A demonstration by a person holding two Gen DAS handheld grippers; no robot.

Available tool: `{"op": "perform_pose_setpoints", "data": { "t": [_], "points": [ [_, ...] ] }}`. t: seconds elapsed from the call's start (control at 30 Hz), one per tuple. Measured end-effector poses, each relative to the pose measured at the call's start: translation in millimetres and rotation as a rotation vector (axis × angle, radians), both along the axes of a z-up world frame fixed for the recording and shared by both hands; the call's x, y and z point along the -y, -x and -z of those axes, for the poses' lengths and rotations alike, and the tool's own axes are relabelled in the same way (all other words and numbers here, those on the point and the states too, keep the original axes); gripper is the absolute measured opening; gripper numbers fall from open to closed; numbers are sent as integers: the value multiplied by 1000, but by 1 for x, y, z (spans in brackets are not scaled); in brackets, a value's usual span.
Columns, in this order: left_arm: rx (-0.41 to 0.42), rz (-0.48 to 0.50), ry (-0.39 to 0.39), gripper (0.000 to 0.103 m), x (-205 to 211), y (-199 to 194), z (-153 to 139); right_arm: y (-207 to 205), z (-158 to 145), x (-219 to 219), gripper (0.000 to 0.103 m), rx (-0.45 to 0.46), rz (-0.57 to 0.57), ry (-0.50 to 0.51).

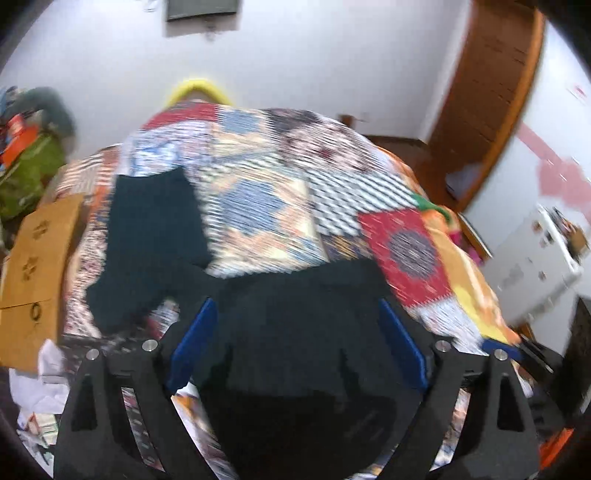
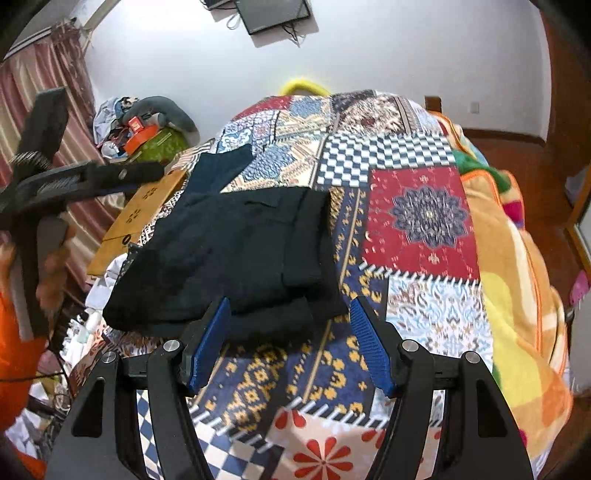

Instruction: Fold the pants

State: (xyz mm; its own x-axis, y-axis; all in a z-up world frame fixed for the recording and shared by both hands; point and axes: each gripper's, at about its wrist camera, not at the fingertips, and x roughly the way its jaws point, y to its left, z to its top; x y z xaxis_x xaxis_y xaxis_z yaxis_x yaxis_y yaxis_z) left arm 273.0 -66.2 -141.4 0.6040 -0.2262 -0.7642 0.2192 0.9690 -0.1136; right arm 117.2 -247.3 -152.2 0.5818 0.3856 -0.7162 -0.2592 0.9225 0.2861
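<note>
While dark pants [image 2: 236, 254] lie near bedspread [image 2: 417, 218] left edge, both tongs [image 1: 295, 332] [image 2: 291, 343] released, gaping.

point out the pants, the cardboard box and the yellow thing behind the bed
pants [image 2: 236, 254], right wrist view, middle of the folded dark fabric
cardboard box [image 2: 142, 218], right wrist view, its top face
yellow thing [image 2: 303, 85], right wrist view, its curved top

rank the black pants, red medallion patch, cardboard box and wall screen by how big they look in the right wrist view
1. black pants, largest by far.
2. red medallion patch on the quilt.
3. cardboard box and wall screen: close in apparent size. The box is partly hidden, and the screen is farther off and cut by the frame edge, so I won't rank them.
</note>
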Motion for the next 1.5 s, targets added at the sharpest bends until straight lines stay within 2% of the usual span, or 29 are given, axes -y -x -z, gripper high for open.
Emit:
{"op": "perform_pose_setpoints", "data": {
  "t": [0.1,0.2,0.33,0.47,0.53,0.7,0.93,1.13,1.37,1.5],
  "points": [
    [-6,-49,-72,91,-21,-31,10,-6,-1,-9,64,8,-16,9],
    [-58,-54,-133,91,-32,-64,31,-11,1,-15,64,1,-24,16],
    [-128,-54,-210,91,-33,-100,72,-19,6,-25,64,-12,-33,28],
    [-226,-2,-313,93,-28,-107,121,-26,8,-29,64,-23,-34,62],
    [-185,-5,-282,94,-34,-97,127,-28,7,-28,64,-24,-36,67],
    [-195,-40,-239,95,-52,-68,125,-28,5,-25,64,-21,-38,62],
    [-207,-86,-248,95,-73,-8,109,-14,-5,-26,64,-1,-47,43],
    [-188,-84,-272,95,-72,49,96,1,-11,-33,64,12,-65,56],
    [-233,-64,-149,95,-60,87,90,18,-9,-43,64,19,-94,66],
    [-242,-57,-89,95,-50,94,91,15,8,-43,64,-26,-83,82]
  ]
}}
